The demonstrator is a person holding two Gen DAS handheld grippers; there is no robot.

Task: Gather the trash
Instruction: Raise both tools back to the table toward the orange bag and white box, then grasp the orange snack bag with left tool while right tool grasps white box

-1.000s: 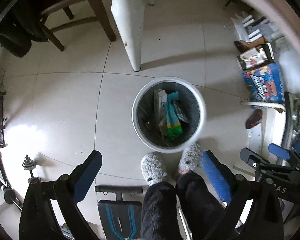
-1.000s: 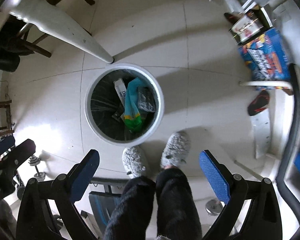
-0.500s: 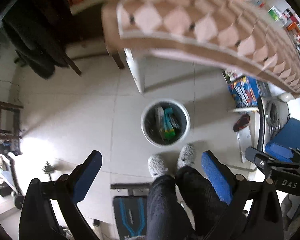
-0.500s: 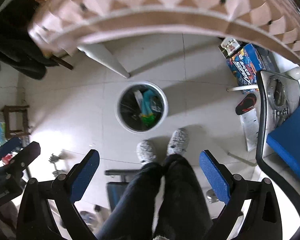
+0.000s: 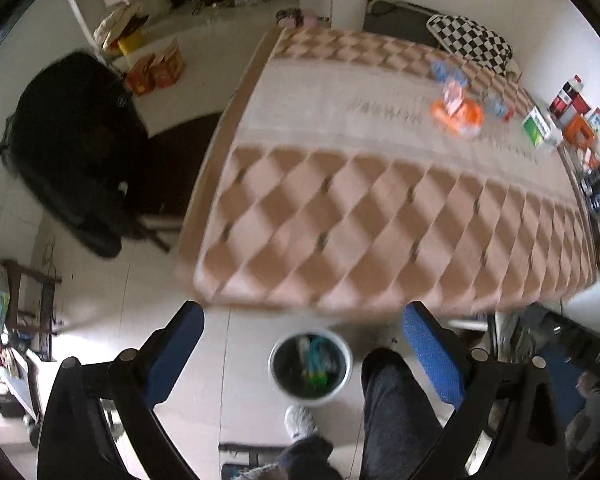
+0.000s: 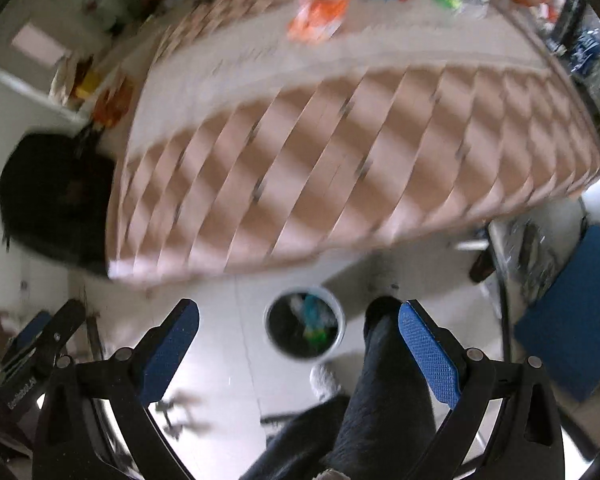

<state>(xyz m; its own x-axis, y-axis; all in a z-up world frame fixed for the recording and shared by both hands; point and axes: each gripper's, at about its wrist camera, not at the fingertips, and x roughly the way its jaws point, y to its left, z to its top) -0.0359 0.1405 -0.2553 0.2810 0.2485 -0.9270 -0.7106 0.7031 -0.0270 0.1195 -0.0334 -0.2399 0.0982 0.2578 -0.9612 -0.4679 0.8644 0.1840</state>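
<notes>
Trash left to grab: an orange wrapper [image 5: 458, 114] way across the table [image 5: 340, 208], with the bin [image 5: 310, 366] parked on the floor below the near edge, handy for drops. Both the left gripper [image 5: 300, 354] and right gripper [image 6: 298, 338] hang wide open, holding nothing.

Home room: patterned tablecloth table [image 5: 380, 208], tiled floor [image 5: 112, 304], slippers [image 5: 300, 422], dumbbell [image 6: 180, 412].

Round white bin [image 5: 342, 364] on floor holding wrappers, orange packet [image 5: 458, 114] on table
</notes>
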